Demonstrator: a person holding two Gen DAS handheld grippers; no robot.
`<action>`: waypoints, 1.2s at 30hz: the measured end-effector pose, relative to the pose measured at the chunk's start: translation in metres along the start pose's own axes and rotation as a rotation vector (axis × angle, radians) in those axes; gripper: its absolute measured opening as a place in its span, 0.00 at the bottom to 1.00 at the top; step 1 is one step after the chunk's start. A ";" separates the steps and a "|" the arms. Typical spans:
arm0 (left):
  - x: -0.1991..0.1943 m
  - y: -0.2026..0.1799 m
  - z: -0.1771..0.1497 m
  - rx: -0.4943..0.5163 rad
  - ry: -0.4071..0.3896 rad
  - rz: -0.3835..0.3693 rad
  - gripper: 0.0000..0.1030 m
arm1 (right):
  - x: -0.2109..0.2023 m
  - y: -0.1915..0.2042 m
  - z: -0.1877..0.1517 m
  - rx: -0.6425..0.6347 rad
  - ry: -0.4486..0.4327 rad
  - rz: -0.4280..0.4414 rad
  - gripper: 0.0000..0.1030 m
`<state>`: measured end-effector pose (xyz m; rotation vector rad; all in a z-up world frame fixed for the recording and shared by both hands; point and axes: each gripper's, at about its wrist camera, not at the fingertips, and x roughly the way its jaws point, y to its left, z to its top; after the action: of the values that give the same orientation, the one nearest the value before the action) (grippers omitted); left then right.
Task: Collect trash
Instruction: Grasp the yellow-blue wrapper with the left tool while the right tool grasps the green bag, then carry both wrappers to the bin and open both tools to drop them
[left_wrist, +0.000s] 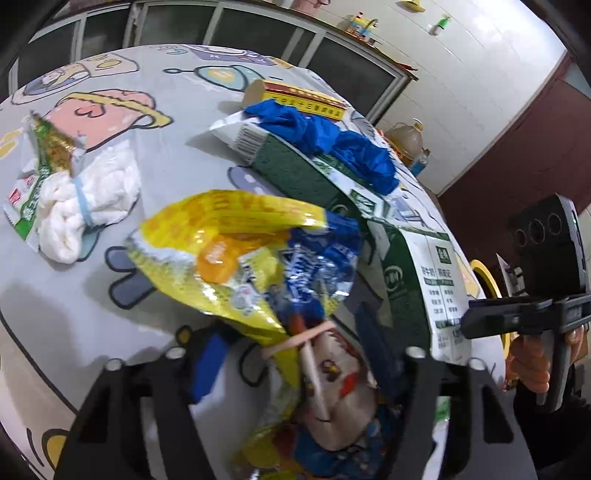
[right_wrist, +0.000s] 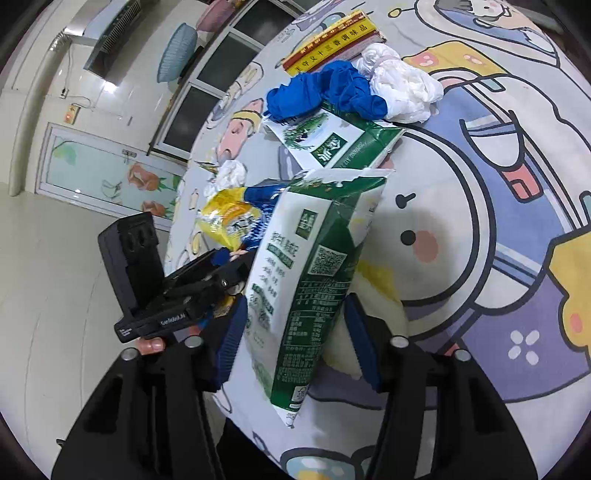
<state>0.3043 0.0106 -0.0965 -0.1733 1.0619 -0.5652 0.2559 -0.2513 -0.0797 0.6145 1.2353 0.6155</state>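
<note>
My left gripper (left_wrist: 291, 354) has its blue pads either side of a yellow and blue snack bag (left_wrist: 236, 254) tied with a rubber band; the jaws stand wide and the bag lies between them. My right gripper (right_wrist: 295, 332) is open around a green and white milk carton (right_wrist: 314, 266) that lies on the table edge, pads apart from its sides. A second flattened green carton (right_wrist: 332, 144), a blue crumpled bag (right_wrist: 325, 92), white crumpled paper (right_wrist: 402, 88) and a red and yellow box (right_wrist: 332, 33) lie beyond it.
The table (left_wrist: 177, 122) has a cartoon-print cloth. White wadded paper (left_wrist: 88, 206) and a green and yellow wrapper (left_wrist: 48, 155) lie at left in the left wrist view. The other gripper's body (left_wrist: 546, 280) is at right. An oil bottle (left_wrist: 406, 142) stands beyond the table.
</note>
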 end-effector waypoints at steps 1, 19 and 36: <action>0.000 0.003 0.000 -0.007 -0.005 0.002 0.47 | 0.001 -0.001 0.001 0.006 0.001 0.002 0.40; -0.062 -0.008 -0.010 0.016 -0.130 0.028 0.34 | -0.054 0.012 -0.026 -0.079 -0.128 0.006 0.30; -0.093 -0.074 -0.021 0.151 -0.196 0.047 0.34 | -0.132 -0.028 -0.073 -0.007 -0.281 -0.014 0.30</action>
<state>0.2264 -0.0012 -0.0049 -0.0694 0.8277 -0.5710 0.1593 -0.3593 -0.0282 0.6619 0.9733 0.5021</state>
